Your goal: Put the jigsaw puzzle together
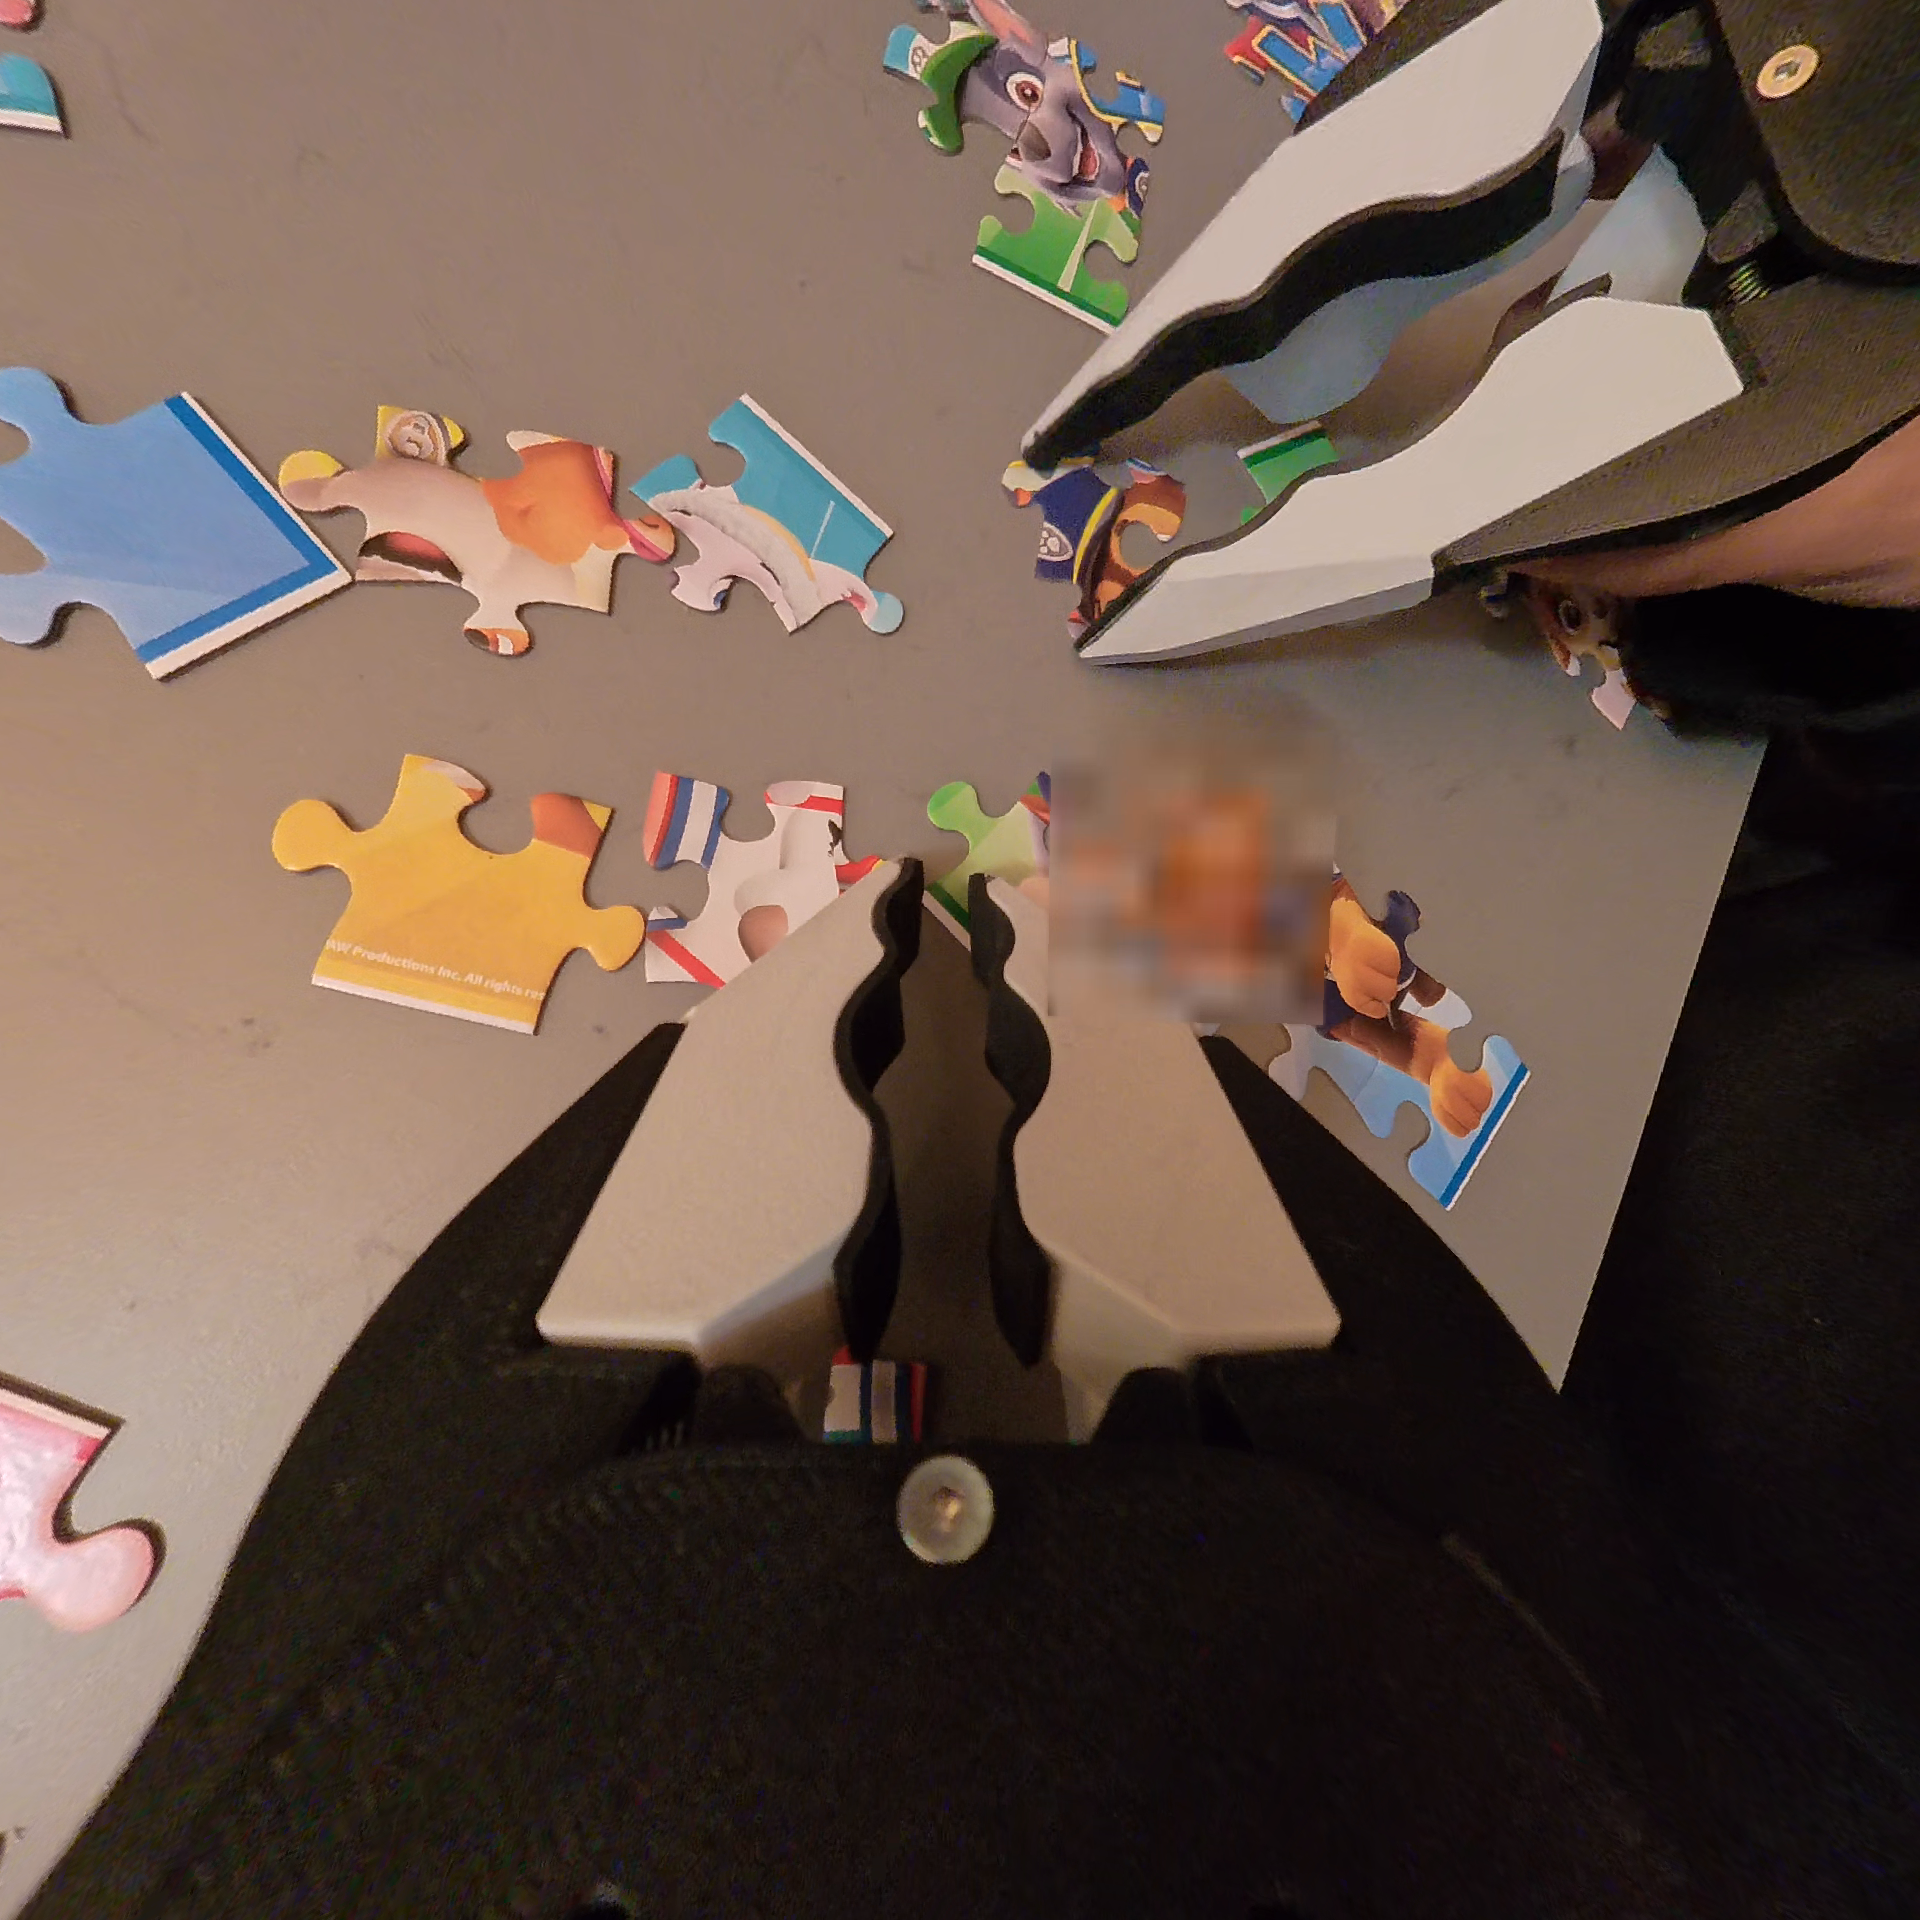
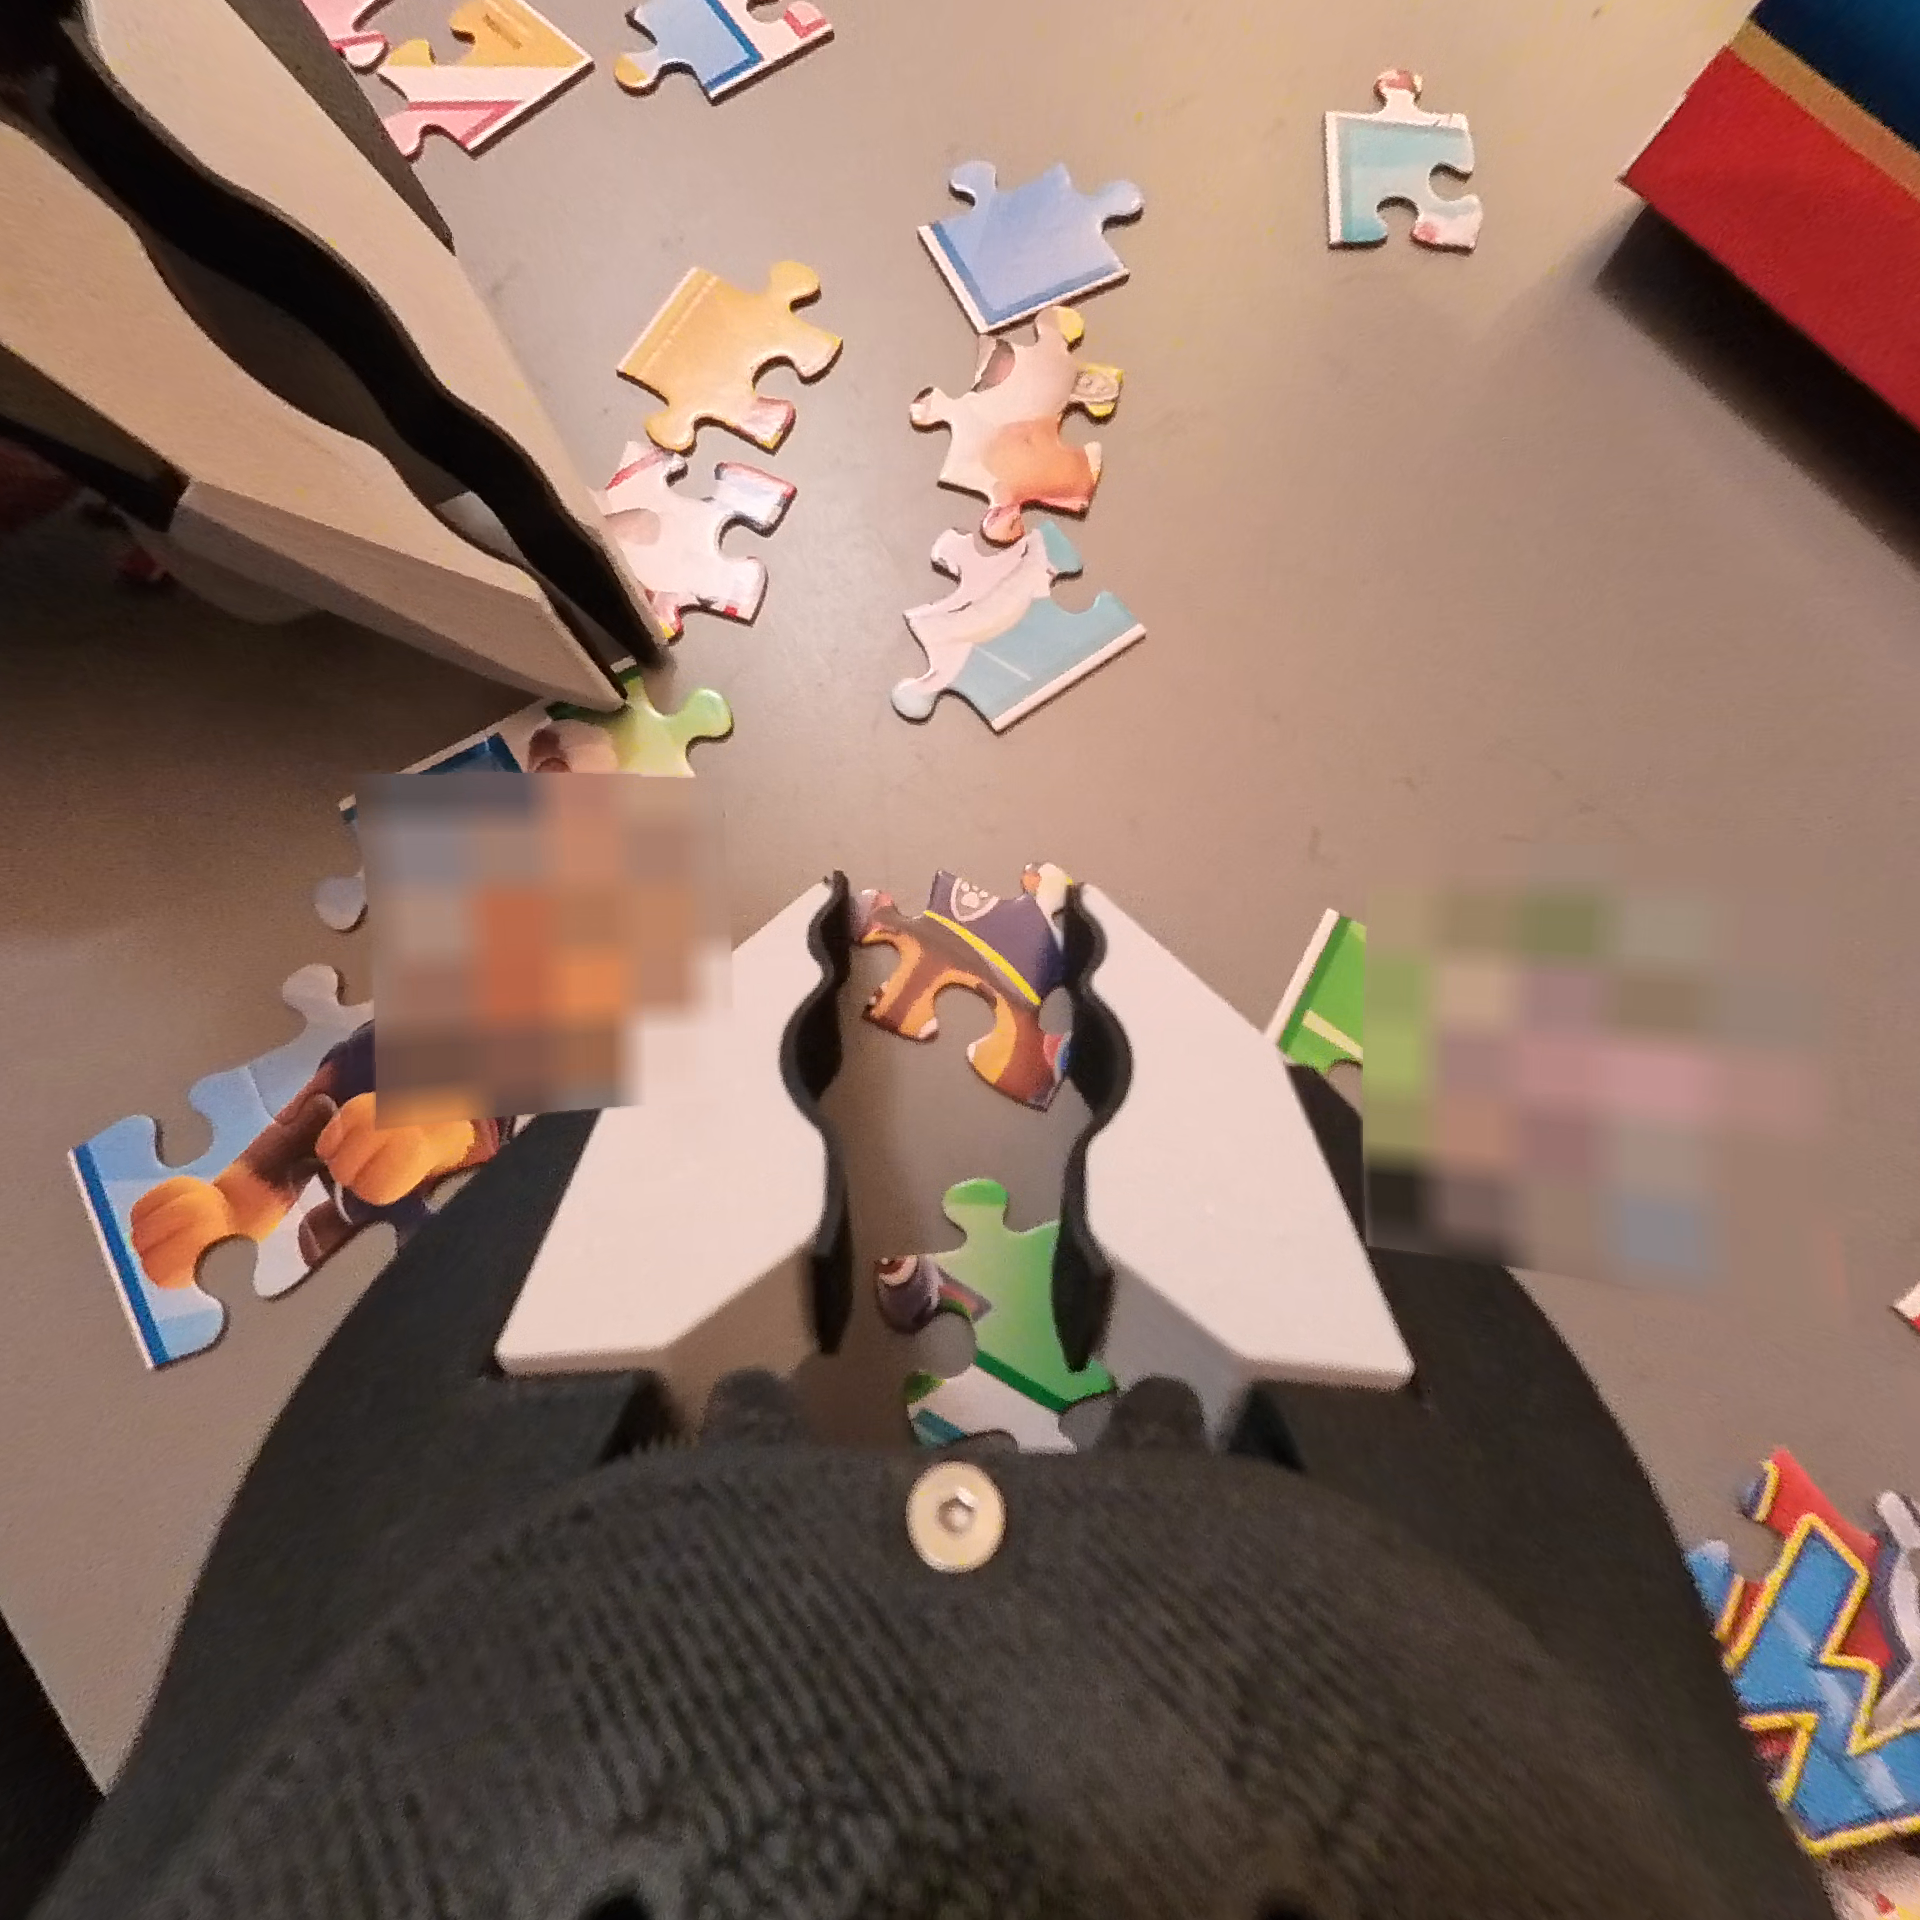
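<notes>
Puzzle pieces [image 1: 457,904] lie scattered across the grey table [image 1: 623,208]. On the table, the right gripper [image 2: 956,894] stands with jaws spread, straddling a flat navy-and-brown piece [image 2: 966,966]. The left gripper [image 1: 945,878], nearly clenched with nothing between its pads, tips onto a green piece [image 1: 982,831].

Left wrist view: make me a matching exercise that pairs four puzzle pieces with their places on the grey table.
Pieces:
1. yellow cardboard puzzle piece
2. blue cardboard corner piece with a white border
3. pink cardboard puzzle piece
4. dark-blue-and-brown cardboard puzzle piece

Places:
A. between the white fingers of the right tool
B. at the lower left edge of the view
C. just left of the red, white and blue striped piece
D. leftmost in the upper row, beside the orange-and-white piece

Pairs: 1-C, 2-D, 3-B, 4-A.
</notes>
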`<state>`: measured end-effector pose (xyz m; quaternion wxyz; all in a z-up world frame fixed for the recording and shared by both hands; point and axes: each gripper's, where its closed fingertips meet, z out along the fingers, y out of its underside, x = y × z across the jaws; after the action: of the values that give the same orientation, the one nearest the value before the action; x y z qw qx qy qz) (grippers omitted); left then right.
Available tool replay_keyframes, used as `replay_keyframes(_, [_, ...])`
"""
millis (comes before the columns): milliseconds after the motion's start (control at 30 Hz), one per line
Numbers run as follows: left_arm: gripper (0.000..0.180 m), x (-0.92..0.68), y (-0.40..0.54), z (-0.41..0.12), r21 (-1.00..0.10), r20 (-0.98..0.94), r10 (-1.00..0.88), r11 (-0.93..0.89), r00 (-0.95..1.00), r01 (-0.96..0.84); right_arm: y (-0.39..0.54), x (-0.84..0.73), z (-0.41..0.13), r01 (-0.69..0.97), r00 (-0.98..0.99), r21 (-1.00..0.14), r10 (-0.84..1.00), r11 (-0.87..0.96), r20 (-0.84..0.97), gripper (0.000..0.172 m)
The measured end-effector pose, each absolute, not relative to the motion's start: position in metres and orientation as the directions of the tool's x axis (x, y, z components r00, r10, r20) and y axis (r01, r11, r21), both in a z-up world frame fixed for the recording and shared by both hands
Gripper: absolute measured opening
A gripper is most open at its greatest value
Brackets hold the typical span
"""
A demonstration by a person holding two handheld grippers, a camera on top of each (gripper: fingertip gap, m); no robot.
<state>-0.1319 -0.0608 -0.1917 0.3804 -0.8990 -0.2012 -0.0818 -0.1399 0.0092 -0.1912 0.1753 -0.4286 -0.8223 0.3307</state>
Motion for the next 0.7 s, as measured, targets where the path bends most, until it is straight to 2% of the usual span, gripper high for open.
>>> replay_keyframes(267, [0.006,-0.132,-0.061,-0.192,-0.652,0.304,0.298,-0.627,0.905,0.426,0.007,-0.138,-0.19,0.576,-0.585,-0.69,0.81,0.438,0.027,0.035])
replay_keyframes(333, [0.006,-0.132,-0.061,-0.192,-0.653,0.306,0.298,-0.626,0.904,0.427,0.006,-0.136,-0.189,0.569,-0.595,-0.692,0.803,0.444,0.026,0.019])
replay_keyframes(367, [0.006,-0.132,-0.061,-0.192,-0.653,0.307,0.298,-0.625,0.904,0.428,0.006,-0.136,-0.189,0.568,-0.595,-0.691,0.803,0.446,0.029,0.018])
replay_keyframes(500, [0.005,-0.132,-0.061,-0.192,-0.654,0.31,0.297,-0.624,0.903,0.429,0.008,-0.137,-0.187,0.566,-0.59,-0.694,0.806,0.445,0.035,0.027])
replay_keyframes(600, [0.006,-0.132,-0.061,-0.192,-0.654,0.311,0.297,-0.623,0.903,0.429,0.017,-0.141,-0.182,0.569,-0.562,-0.705,0.826,0.424,0.044,0.043])
replay_keyframes(700, [0.006,-0.132,-0.061,-0.192,-0.654,0.313,0.296,-0.622,0.902,0.431,0.024,-0.139,-0.191,0.622,-0.538,-0.665,0.843,0.413,0.02,0.06])
